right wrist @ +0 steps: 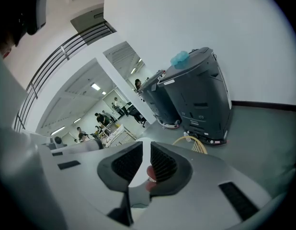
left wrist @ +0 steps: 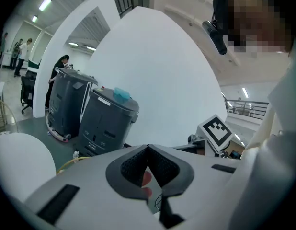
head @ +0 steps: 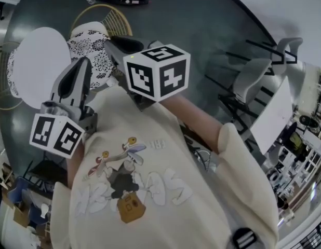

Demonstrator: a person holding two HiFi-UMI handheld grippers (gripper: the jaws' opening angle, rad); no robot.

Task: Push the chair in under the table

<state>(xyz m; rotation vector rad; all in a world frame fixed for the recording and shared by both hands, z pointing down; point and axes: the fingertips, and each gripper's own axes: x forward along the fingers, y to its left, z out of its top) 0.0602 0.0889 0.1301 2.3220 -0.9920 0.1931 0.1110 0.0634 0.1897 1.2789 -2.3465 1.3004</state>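
Observation:
From the head view, a round white table [head: 41, 61] stands on the dark floor at upper left. Right of it is the chair [head: 93, 38], with a patterned seat cushion and a curved rattan back. Both grippers are lifted in front of my chest, above the chair. My left gripper [head: 82, 62] hovers over the table's right edge, its jaws shut on nothing [left wrist: 148, 146]. My right gripper [head: 108, 41] hangs over the chair seat, a narrow gap between its pads and nothing in it [right wrist: 146, 145]. Only the rattan rim [right wrist: 192, 143] shows past the right jaws.
Two dark grey wheeled bins [right wrist: 200, 95] stand against a white wall beyond the chair. White chairs and a table [head: 264, 82] stand to my right. Several people [right wrist: 97, 119] are far off in a lit room.

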